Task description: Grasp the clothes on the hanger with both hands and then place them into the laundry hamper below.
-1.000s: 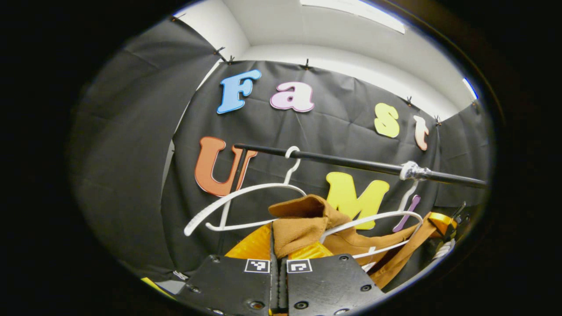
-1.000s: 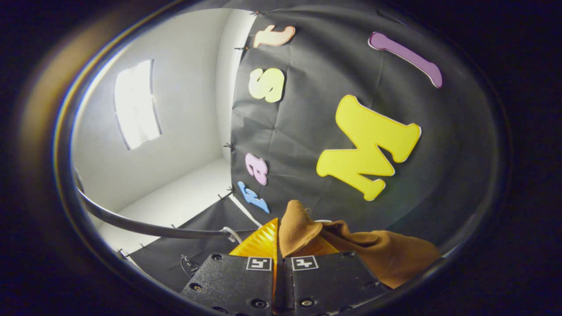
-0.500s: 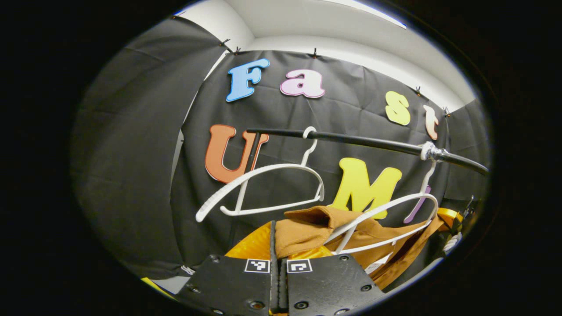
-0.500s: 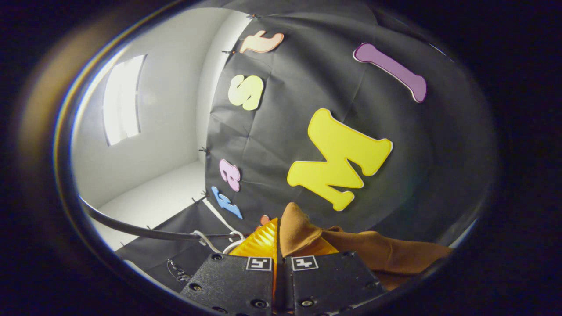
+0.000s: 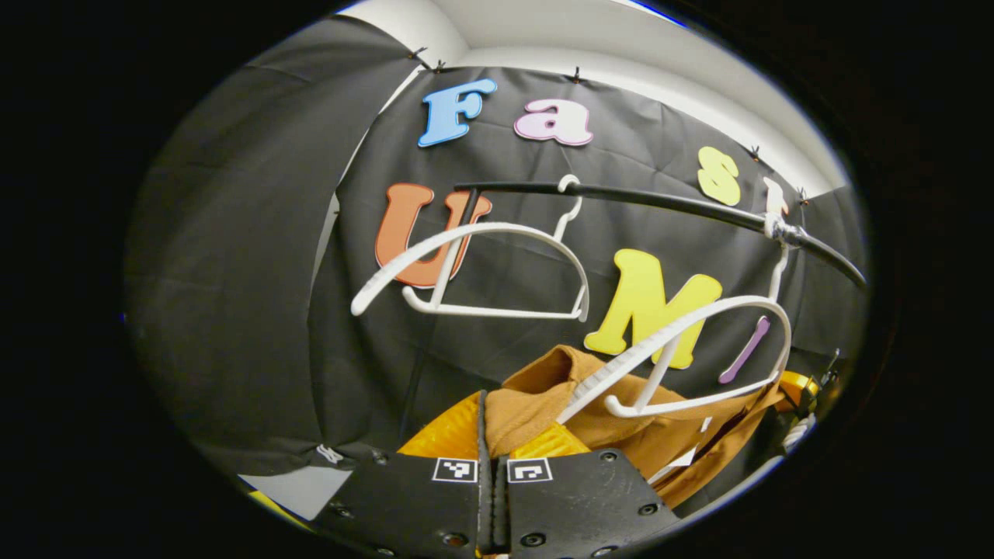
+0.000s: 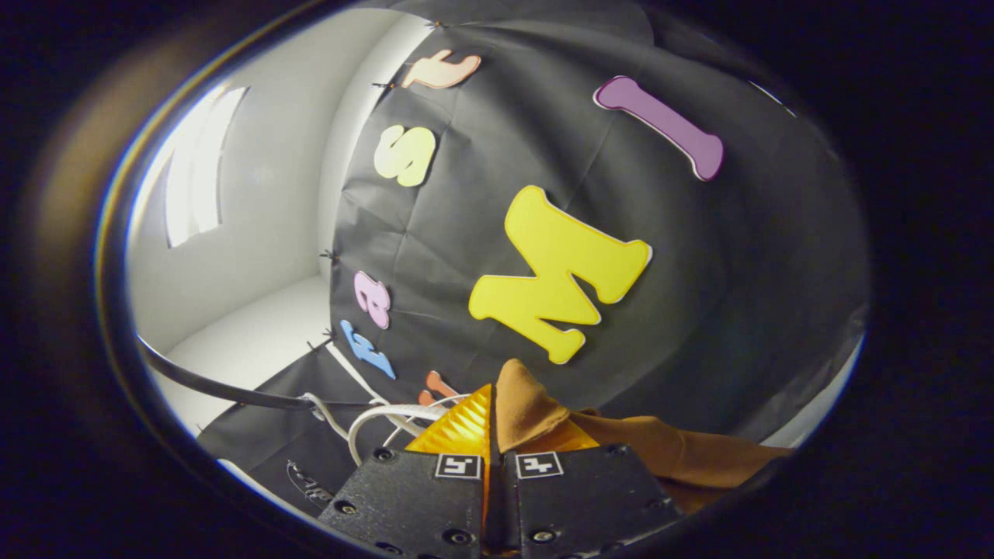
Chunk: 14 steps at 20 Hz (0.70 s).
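A brown garment (image 5: 621, 419) stretches between my two grippers. In the left gripper view my left gripper (image 5: 492, 435) is shut on one corner of it. The cloth runs down and right, below a white hanger (image 5: 699, 341) that now stands bare above it. At the far right edge the other gripper (image 5: 796, 392) holds the garment's other end. In the right gripper view my right gripper (image 6: 493, 423) is shut on a fold of the brown garment (image 6: 660, 454), which trails off to the right.
A black rail (image 5: 668, 206) crosses the left gripper view, carrying a second bare white hanger (image 5: 474, 268) on the left. In the right gripper view the rail (image 6: 210, 384) and a white hanger (image 6: 373, 419) lie at lower left. A white wall stands beyond.
Both grippers have moved down with the garment. The rail and hangers have risen in the left gripper view, and the garment has slid off the right hanger.
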{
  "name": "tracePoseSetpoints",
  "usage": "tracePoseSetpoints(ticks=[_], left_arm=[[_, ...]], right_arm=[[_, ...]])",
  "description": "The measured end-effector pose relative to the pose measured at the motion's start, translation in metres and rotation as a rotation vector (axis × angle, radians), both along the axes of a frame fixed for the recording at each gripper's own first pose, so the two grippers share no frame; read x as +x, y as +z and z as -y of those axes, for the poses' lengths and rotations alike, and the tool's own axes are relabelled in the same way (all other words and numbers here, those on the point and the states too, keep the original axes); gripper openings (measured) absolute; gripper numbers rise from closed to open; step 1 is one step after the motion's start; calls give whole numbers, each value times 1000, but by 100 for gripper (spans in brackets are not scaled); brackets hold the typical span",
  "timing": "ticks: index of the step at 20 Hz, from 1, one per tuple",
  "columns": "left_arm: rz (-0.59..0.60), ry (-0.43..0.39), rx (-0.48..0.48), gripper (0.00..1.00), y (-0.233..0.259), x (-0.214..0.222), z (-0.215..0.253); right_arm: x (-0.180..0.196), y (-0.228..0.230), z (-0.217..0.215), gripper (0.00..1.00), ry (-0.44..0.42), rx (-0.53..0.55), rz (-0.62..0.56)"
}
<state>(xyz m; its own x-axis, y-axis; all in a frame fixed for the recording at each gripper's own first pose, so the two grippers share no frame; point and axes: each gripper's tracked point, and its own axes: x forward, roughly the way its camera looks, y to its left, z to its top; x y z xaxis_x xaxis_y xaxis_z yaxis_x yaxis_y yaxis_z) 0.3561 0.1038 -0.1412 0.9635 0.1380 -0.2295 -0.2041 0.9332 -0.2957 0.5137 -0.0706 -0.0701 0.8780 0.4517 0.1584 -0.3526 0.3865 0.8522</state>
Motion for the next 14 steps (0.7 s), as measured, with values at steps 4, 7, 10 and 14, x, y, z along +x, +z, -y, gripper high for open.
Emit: tracePoseSetpoints(ticks=[4,7,10,14], left_arm=[[-56,-6,22,0,-30,-11,7],[-83,-17,31,0,-39,-19,14],[-95,-31,69,0,-40,-28,19],[-77,-37,63,0,-22,-37,29]], right_arm=[[-12,-35,-15,3,26,-58,-56],[-29,-46,-27,2,49,-105,-64],[-40,-50,-38,3,74,-161,-63],[-66,-34,-57,4,115,-143,-47]])
